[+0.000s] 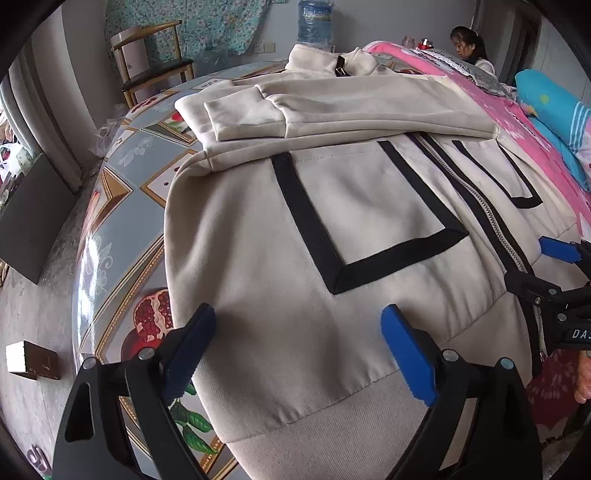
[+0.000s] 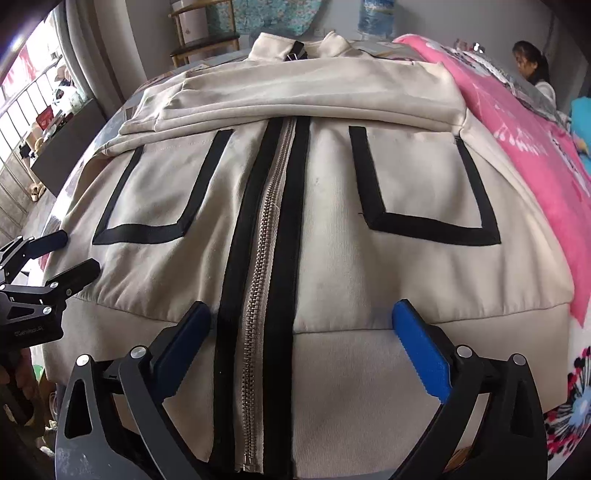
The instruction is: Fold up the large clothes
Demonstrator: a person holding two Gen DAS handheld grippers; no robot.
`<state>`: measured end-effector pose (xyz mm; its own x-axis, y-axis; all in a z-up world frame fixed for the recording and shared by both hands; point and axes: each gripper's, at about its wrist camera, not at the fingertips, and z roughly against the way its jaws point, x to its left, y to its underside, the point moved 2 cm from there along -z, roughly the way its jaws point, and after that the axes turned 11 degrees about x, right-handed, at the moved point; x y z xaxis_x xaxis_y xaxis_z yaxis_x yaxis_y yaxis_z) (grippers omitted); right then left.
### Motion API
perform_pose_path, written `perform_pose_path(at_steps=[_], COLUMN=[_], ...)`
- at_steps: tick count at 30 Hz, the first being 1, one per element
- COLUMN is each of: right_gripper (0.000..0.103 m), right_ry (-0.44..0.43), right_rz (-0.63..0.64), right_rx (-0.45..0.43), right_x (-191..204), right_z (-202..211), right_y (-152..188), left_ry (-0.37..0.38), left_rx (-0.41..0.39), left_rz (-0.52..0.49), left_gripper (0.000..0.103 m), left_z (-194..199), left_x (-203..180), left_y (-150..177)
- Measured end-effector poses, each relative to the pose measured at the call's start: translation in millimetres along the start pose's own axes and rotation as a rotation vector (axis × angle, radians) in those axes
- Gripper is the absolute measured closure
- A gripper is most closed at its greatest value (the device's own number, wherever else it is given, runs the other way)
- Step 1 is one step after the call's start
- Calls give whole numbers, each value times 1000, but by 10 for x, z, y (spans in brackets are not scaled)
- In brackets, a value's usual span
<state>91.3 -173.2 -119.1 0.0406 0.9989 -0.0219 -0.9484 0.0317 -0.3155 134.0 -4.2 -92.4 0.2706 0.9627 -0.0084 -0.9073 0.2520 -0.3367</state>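
The jacket (image 1: 369, 221) is lying face up on the table (image 1: 122, 206), zipped, collar at the far edge, hem band at the near edge. Both sleeves (image 1: 332, 107) are lying folded across the chest, so the sleeve step appears complete.

Left to right:

- The left gripper (image 1: 299, 347) is hovering over the hem near the jacket's left side seam, just inside the table's left edge. Its jaws are standing wide apart, with nothing between them.
- The left pocket (image 1: 365, 214), outlined in black tape, is lying just beyond that gripper.
- The zip (image 2: 266, 258) is running down the jacket's middle from chest to hem.
- The right gripper (image 2: 303, 343) is hovering over the hem with its jaws spread wide, straddling the zip and gripping nothing.
- The right pocket (image 2: 424, 184) is lying beyond it, near the pink blanket (image 2: 535, 166).

Step in hand, as judged: both grippers are lining up on the hem for the bottom-to-collar fold. The next move is calling for each gripper to lower, pinch the hem band through both layers, then lift evenly and carry it toward the collar.

Surface: a glossy cloth printed with pomegranates is covering the table. Room: a chair (image 1: 155, 59) is standing beyond the far left corner, a water bottle (image 1: 314, 22) is standing behind the collar, and a person (image 1: 469, 48) is sitting at the far right.
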Motion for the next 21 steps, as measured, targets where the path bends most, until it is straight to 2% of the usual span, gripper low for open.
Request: perform_pose_path(at_steps=[7, 21], right_gripper=[7, 7], right_ry=[5, 0], right_rz=[-15, -15], right_rx=[0, 12], right_x=[10, 15], right_z=[8, 3], right_y=[28, 17], left_ry=[3, 0], left_rx=[-31, -27], left_rz=[-44, -45], left_gripper=[6, 6], left_z=[-17, -30], left_x=[-39, -53], left_y=[32, 17])
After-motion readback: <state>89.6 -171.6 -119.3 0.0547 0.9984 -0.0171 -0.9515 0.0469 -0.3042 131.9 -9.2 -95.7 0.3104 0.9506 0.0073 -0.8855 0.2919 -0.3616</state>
